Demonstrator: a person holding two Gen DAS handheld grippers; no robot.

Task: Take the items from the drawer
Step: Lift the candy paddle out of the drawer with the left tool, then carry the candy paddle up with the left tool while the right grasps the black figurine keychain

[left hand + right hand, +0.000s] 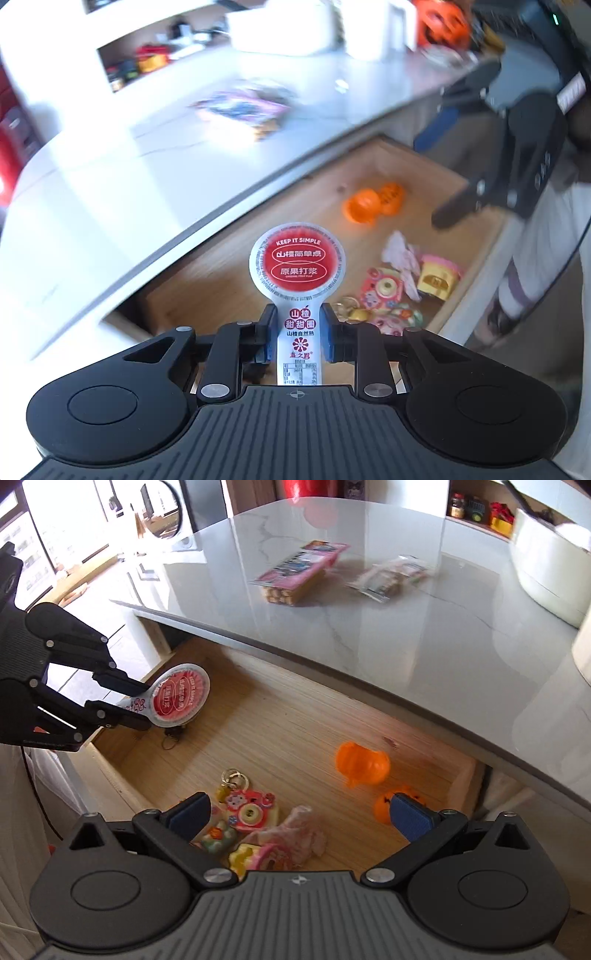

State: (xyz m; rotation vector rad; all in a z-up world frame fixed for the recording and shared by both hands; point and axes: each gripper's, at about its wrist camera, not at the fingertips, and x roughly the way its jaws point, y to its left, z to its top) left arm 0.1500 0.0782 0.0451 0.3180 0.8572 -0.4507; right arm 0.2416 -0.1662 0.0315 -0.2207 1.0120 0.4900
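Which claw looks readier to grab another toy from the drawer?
The right claw: it is open and empty above the toys in the drawer. The left claw is gripping the lollipop-shaped snack packet.

Red-white lollipop packet (298, 273) (orange pumpkins (362, 762)).

My left gripper (298, 334) is pinching a round-headed snack packet (298, 266) by its stem. I'm seeing the open drawer (229, 280) behind it, orange toys (373, 203) lying at one o'clock.
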